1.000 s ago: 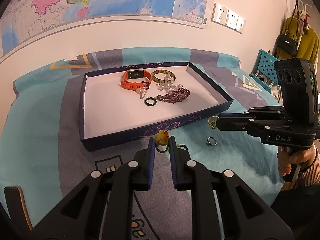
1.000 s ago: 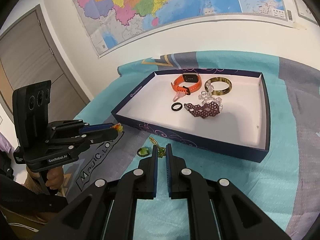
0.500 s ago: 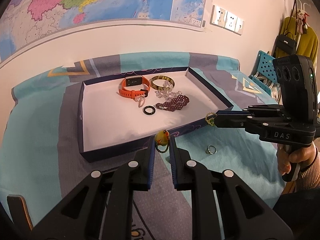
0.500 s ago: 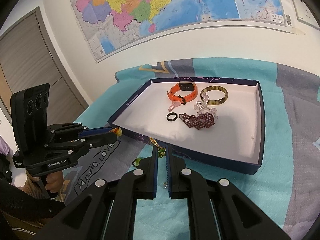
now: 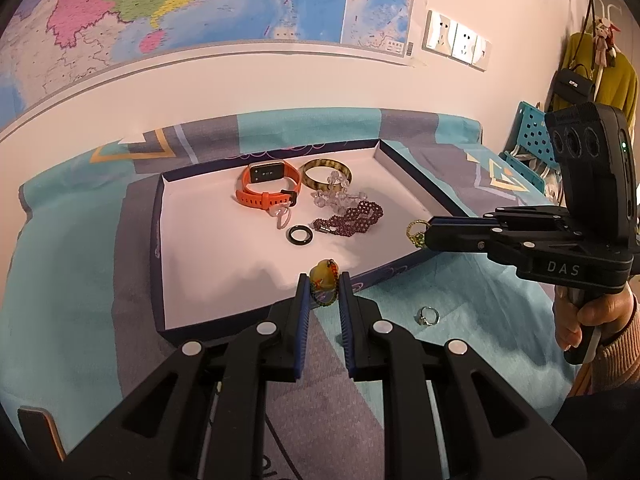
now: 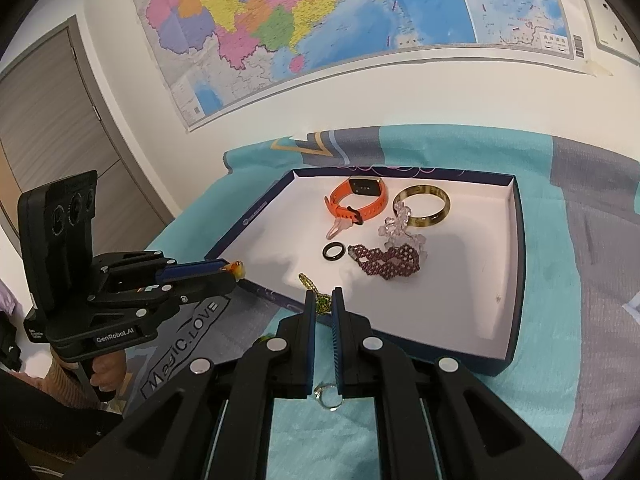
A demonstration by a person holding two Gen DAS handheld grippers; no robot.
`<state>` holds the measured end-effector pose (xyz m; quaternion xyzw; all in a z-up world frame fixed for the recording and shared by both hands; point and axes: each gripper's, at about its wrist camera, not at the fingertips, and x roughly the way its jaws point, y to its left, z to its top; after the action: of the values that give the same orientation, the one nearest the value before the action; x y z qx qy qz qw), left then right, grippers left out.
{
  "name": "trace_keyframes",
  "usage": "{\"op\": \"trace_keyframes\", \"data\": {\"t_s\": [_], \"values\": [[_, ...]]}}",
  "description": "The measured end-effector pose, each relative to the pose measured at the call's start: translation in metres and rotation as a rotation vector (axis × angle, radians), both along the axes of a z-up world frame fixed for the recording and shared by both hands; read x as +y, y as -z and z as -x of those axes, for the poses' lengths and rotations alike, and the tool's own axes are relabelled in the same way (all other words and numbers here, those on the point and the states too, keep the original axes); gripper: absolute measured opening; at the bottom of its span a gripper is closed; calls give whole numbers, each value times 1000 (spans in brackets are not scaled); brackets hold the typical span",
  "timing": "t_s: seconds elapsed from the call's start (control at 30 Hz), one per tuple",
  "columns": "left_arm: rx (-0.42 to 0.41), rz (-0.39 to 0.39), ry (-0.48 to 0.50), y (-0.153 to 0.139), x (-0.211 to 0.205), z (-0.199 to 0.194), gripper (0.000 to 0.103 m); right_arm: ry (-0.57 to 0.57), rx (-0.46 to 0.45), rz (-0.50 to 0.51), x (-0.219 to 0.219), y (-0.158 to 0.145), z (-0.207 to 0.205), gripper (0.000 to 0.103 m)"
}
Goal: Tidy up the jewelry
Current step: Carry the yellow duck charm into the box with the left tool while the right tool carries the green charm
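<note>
1. While both grippers hang over the near edge of the tray (image 5: 158,240), the left gripper (image 5: 324,282) is pinched narrow on a yellow pendant (image 5: 323,273) with a beaded cord, held above the tray's front wall.
2. Left to right inside the tray: an orange watch (image 5: 267,188), a pink ring (image 5: 281,216), a black ring (image 5: 299,235), an amber bangle (image 5: 326,173), a clear bead bracelet (image 5: 336,196), a dark red bead bracelet (image 5: 352,220). One of each, six pieces in all.
3. One silver ring (image 5: 428,315) lies on the cloth (image 5: 72,280), outside the tray (not yet collected).
4. The right gripper (image 6: 322,305) is clamped nearly closed on a gold and green chain (image 6: 316,294), at the tray's right front corner.
5. Risks, as I judge them: the pendant is gripped near the fingertips and could slip out onto the cloth; a dangling cord or chain could snag the tray wall; dropping either onto the bead bracelets could tangle them.
</note>
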<state>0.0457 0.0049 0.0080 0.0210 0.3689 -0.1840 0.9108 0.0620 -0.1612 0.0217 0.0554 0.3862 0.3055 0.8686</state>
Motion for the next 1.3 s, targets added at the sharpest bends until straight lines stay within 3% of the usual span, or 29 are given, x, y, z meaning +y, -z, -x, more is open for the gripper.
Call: {"op": "trace_keyframes", "data": {"t_s": [1.3], "values": [[42,-29,-18,17,-11,-46,15,20,60,24,7,18,-50,6]]}}
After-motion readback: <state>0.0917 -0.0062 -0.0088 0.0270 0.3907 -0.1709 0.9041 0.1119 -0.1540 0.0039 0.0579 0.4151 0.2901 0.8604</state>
